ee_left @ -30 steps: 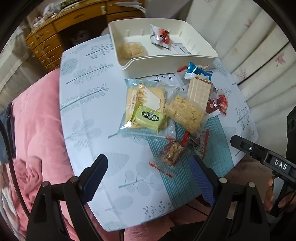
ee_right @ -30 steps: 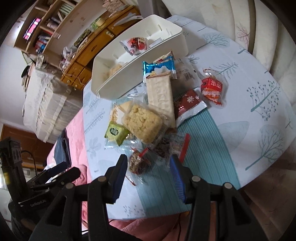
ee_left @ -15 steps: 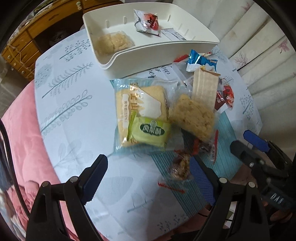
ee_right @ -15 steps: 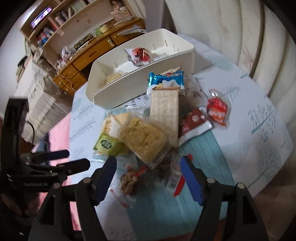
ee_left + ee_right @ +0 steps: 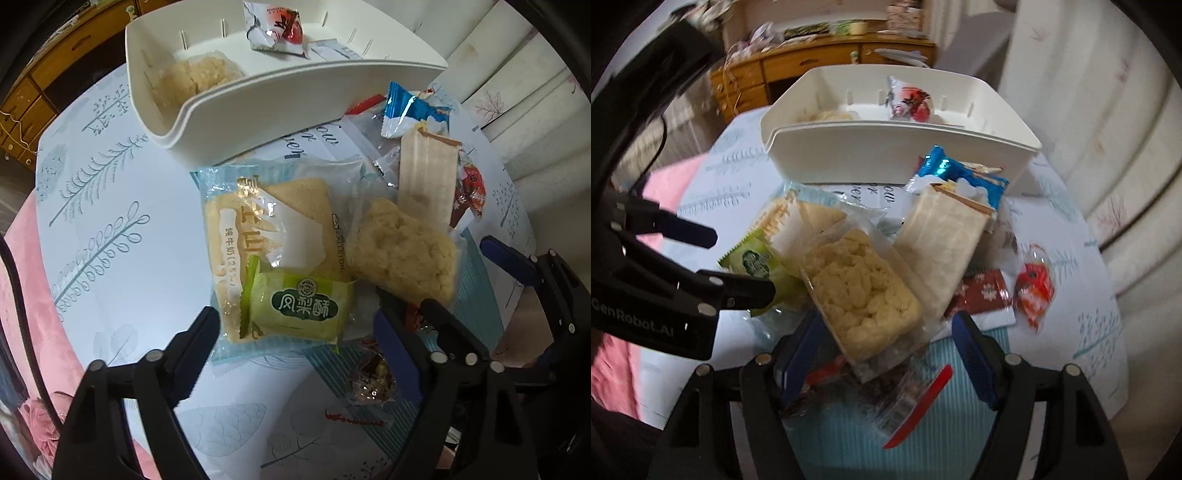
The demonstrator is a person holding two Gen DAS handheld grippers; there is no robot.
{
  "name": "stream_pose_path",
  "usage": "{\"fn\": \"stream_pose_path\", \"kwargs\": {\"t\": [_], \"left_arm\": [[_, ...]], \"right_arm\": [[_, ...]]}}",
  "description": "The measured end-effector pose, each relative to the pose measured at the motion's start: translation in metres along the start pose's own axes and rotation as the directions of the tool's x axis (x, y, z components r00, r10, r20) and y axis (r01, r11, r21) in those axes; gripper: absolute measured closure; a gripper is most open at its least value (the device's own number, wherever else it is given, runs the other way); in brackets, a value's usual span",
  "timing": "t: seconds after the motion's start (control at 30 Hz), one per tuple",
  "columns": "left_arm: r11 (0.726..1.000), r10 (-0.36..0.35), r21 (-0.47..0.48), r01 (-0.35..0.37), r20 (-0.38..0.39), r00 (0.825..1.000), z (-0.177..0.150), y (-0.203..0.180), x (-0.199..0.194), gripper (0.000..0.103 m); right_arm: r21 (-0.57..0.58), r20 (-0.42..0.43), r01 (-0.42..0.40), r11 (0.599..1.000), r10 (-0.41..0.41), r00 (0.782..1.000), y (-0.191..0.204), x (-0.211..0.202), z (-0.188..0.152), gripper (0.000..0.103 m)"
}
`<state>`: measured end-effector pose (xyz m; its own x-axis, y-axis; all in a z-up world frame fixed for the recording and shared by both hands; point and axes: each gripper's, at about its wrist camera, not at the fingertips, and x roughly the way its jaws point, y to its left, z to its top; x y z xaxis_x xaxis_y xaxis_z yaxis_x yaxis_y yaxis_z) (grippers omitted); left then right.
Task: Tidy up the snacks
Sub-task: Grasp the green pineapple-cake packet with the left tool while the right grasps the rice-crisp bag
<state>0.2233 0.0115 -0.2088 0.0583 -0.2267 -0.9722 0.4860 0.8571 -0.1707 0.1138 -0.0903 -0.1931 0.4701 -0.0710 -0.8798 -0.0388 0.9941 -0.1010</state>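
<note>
Both grippers have closed in on the loose heap of snacks in front of the white plastic bin (image 5: 295, 107) during the last second. Left gripper (image 5: 295, 332) now hangs with its jaws spread wide on either side of the green pillow-pack pastry (image 5: 299, 306), which lies on the clear-wrapped yellow cake (image 5: 266, 229), just short of the bin's front wall. Right gripper (image 5: 886, 332), likewise wide open and empty, has moved from the small brown nut candy (image 5: 371, 380) up to the clear-bagged puffed rice cake (image 5: 860, 291), which it now straddles. That suggests two pickups are being lined up at once, though nothing is gripped yet.

Inside the bin already sit another pale rice cake (image 5: 199, 74) and a red-and-white sachet (image 5: 275, 27) (so the sorting seems partly under way). Still outside, near the bin's right end, are a tan wafer pack (image 5: 942, 240), a blue foil packet (image 5: 956, 177) and small red wrapped sweets (image 5: 1032, 290).

Each gripper tilts downward over the leaf-print tablecloth (image 5: 122, 206), fingers pointing toward the bin.
</note>
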Motion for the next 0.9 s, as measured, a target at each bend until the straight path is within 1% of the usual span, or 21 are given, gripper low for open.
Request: {"fn": "stream_pose_path", "kwargs": {"t": [0.07, 0.13, 0.2, 0.33, 0.37, 0.4, 0.43, 0.47, 0.57, 0.6, 0.63, 0.67, 0.8, 0.9], "left_arm": [[1.0, 0.002, -0.003, -0.002, -0.015, 1.0, 0.001, 0.001, 0.006, 0.029], [1.0, 0.0, -0.012, 0.0, -0.02, 1.0, 0.002, 0.001, 0.01, 0.03], [1.0, -0.002, -0.023, 0.002, -0.021, 1.0, 0.001, 0.002, 0.014, 0.038], [0.998, -0.018, -0.062, 0.018, -0.008, 1.0, -0.002, 0.002, 0.017, 0.043], [0.998, -0.023, -0.066, 0.023, -0.002, 1.0, -0.003, 0.002, 0.018, 0.044], [0.997, -0.031, -0.069, 0.031, 0.004, 1.0, -0.004, 0.003, 0.018, 0.047], [0.997, -0.036, -0.072, 0.037, 0.008, 0.999, -0.008, 0.007, 0.014, 0.047], [0.996, -0.042, -0.077, 0.043, 0.013, 0.999, -0.01, 0.009, 0.014, 0.049], [0.994, -0.062, -0.09, 0.065, 0.029, 0.998, -0.017, 0.016, 0.012, 0.052], [0.993, -0.071, -0.097, 0.073, 0.033, 0.997, -0.02, 0.02, 0.009, 0.052], [0.99, -0.084, -0.11, 0.088, 0.036, 0.996, -0.023, 0.023, 0.008, 0.052], [0.988, -0.093, -0.119, 0.097, 0.04, 0.995, -0.025, 0.026, 0.006, 0.052], [0.983, -0.111, -0.139, 0.12, 0.066, 0.992, -0.042, 0.041, -0.008, 0.052], [0.978, -0.128, -0.154, 0.14, 0.086, 0.988, -0.056, 0.05, -0.021, 0.052]], "right_arm": [[-0.037, -0.01, 0.004, 0.999, -0.005, 1.0, 0.004, 0.005, 0.001, 0.03], [-0.07, -0.019, 0.012, 0.997, -0.014, 1.0, 0.009, 0.009, 0.002, 0.03], [-0.091, -0.037, 0.024, 0.996, -0.028, 0.999, 0.013, 0.014, 0.003, 0.03], [-0.123, -0.083, 0.038, 0.992, -0.048, 0.995, 0.02, 0.022, 0.004, 0.03], [-0.13, -0.098, 0.04, 0.991, -0.053, 0.994, 0.022, 0.023, 0.004, 0.031], [-0.137, -0.109, 0.043, 0.99, -0.058, 0.992, 0.023, 0.024, 0.003, 0.037], [-0.139, -0.117, 0.046, 0.989, -0.063, 0.991, 0.023, 0.025, 0.003, 0.04], [-0.136, -0.125, 0.044, 0.99, -0.061, 0.99, 0.023, 0.024, 0.003, 0.042], [-0.125, -0.16, 0.036, 0.992, -0.056, 0.986, 0.025, 0.024, 0.005, 0.045], [-0.124, -0.172, 0.035, 0.992, -0.056, 0.983, 0.025, 0.023, 0.006, 0.049], [-0.12, -0.185, 0.029, 0.992, -0.051, 0.981, 0.025, 0.022, 0.008, 0.05], [-0.112, -0.197, 0.019, 0.994, -0.04, 0.979, 0.025, 0.021, 0.009, 0.054], [-0.062, -0.251, -0.016, 0.998, 0.0, 0.968, 0.025, 0.017, 0.015, 0.056], [0.004, -0.276, -0.025, 1.0, 0.025, 0.961, 0.022, 0.013, 0.015, 0.057]]}}
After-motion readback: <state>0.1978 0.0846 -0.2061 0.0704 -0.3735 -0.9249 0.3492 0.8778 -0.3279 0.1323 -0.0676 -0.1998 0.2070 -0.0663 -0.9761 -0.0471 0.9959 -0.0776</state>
